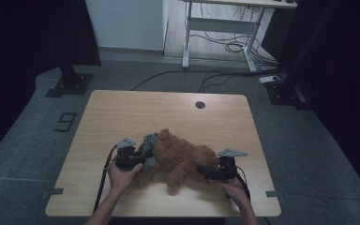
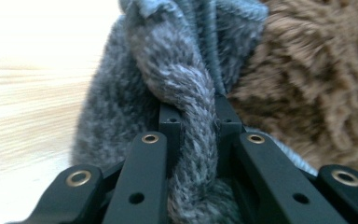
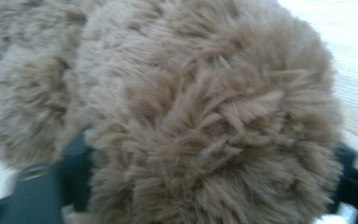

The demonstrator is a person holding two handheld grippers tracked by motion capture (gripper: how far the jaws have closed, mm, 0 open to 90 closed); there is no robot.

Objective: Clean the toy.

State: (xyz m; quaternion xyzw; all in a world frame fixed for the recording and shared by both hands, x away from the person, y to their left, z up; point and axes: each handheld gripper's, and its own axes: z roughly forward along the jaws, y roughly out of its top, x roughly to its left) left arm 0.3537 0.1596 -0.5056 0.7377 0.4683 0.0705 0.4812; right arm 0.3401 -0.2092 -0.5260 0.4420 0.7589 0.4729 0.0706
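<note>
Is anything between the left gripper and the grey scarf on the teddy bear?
Nothing visible. The left gripper is already shut on a twisted strand of the grey scarf, right beside the brown teddy bear lying on the table.

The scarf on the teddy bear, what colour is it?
Grey, a fuzzy knit scarf, clearest in the left gripper view.

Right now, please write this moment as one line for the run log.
left gripper: shut on grey scarf | right gripper: around brown plush toy, grip unclear | toy: lying on wooden table
</note>
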